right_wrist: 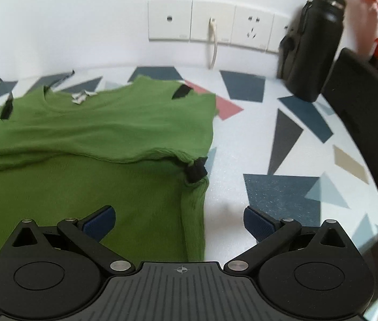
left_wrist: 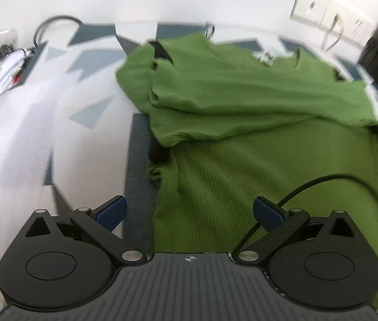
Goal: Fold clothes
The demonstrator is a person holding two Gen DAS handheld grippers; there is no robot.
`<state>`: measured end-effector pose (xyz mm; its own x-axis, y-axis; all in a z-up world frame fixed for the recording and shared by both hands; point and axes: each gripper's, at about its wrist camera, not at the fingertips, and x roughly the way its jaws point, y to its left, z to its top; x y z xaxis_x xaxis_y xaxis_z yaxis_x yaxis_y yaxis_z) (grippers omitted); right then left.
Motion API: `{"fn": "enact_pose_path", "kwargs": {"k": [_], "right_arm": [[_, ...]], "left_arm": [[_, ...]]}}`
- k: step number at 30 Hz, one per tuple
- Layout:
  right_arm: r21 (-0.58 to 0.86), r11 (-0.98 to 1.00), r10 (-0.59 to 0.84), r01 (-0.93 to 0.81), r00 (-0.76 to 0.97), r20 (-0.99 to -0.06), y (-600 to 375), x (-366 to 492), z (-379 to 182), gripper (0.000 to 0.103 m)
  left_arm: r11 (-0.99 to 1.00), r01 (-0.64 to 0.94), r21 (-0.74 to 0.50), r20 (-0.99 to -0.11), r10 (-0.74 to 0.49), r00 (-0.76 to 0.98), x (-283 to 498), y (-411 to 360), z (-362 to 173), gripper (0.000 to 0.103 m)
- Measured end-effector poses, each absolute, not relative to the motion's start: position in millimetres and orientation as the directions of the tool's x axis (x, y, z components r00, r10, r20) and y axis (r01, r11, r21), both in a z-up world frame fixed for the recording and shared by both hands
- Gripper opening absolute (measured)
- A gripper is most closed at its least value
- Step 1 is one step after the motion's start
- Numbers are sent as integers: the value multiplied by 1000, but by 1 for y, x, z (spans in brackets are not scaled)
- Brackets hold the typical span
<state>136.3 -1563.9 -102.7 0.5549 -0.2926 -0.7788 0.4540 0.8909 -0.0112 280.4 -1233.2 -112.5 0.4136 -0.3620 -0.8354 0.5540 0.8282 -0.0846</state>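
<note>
A green ribbed garment with black trim lies flat on the patterned table, its far part folded over the near part. In the right wrist view the garment fills the left half, with a black cuff at the fold's right end. My left gripper is open and empty, above the garment's near left edge. My right gripper is open and empty, above the garment's near right edge.
The table is white with blue, grey and pink shapes. A black bottle and a black box stand at the back right by the wall sockets. Cables and small items lie at the left. A black cable crosses the garment.
</note>
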Motion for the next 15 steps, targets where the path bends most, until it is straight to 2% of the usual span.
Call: {"fn": "enact_pose_path", "kwargs": {"k": [7,13,15], "right_arm": [[-37,883,-327,469,556,-764,-1508,96,-83,102],[-59,875,-356,481,556,-751,-1458,60,-67,102],[-66,872,-365,485,556,-747,-1441,48,-61,102]], "left_arm": [[812,570,-122,-781,-433,450,250,-1162,-85,102],[790,603,-110,-750,-464,471,223,-1113,-77,102],[787,601,-141,-738,-488,466,213,-1102,-76,102]]}}
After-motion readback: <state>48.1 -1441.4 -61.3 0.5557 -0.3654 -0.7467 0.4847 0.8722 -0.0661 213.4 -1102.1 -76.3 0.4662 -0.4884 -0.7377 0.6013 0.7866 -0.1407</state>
